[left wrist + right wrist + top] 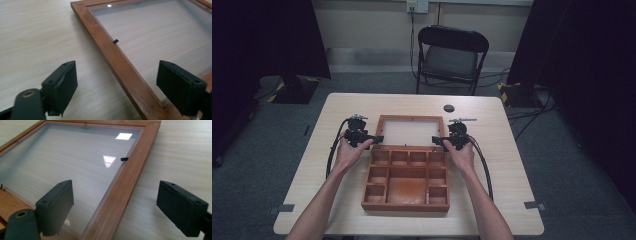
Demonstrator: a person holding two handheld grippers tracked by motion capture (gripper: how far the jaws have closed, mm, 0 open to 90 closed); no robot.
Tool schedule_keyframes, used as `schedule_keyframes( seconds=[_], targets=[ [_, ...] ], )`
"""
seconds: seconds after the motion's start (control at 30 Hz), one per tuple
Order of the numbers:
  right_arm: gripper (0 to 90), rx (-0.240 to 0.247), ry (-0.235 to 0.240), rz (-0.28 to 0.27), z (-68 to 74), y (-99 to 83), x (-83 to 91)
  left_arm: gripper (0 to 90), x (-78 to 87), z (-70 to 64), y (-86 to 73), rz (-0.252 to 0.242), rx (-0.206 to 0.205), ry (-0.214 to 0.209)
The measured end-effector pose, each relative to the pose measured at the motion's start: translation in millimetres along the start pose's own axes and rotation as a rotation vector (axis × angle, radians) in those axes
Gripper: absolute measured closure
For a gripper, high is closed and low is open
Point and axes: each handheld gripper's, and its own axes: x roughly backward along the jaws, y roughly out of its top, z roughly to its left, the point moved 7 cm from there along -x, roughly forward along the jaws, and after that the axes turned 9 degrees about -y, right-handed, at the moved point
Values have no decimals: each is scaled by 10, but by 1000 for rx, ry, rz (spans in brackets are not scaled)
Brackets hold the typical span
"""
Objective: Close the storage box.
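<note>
A wooden box (407, 181) with several compartments lies open on the table, its glass-paned lid (410, 131) folded back flat behind it. My left gripper (373, 139) is open at the lid's left frame rail (117, 62), its jaws astride the rail. On the other side my right gripper (438, 141) is open too, straddling the right frame rail (120, 187). A small black clip (115, 41) sits on the inner edge of the left rail, and another clip (124, 159) on the right rail. Both sets of pads stand clear of the wood.
The light wooden table (337, 107) has a small black disc (449, 108) near its far edge. A black folding chair (451, 55) stands behind the table. Cables trail from both grippers toward the person's forearms.
</note>
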Motion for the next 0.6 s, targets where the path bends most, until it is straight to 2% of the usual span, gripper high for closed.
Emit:
schedule_keyframes(
  seconds=[0.07,0.1,0.2,0.27,0.37,0.47,0.6],
  targets=[
    [136,-43,28,13,3,-16,-16,184,1,-4,1,3,-12,10],
    [136,-58,42,19,5,-21,-27,184,-2,-10,-2,5,-7,0],
    [136,-40,43,16,44,-12,-35,184,-11,-5,-6,4,5,-18],
    [136,-57,84,31,86,-19,-59,184,-20,-8,-10,8,4,-33],
    [131,-71,112,38,139,-19,-95,193,-60,-49,-11,10,24,-76],
    [135,-122,163,57,163,-34,-140,212,-78,-94,12,0,-7,-67],
    [133,-121,172,53,167,-34,-149,221,-99,-116,18,11,-4,-92]
  ],
)
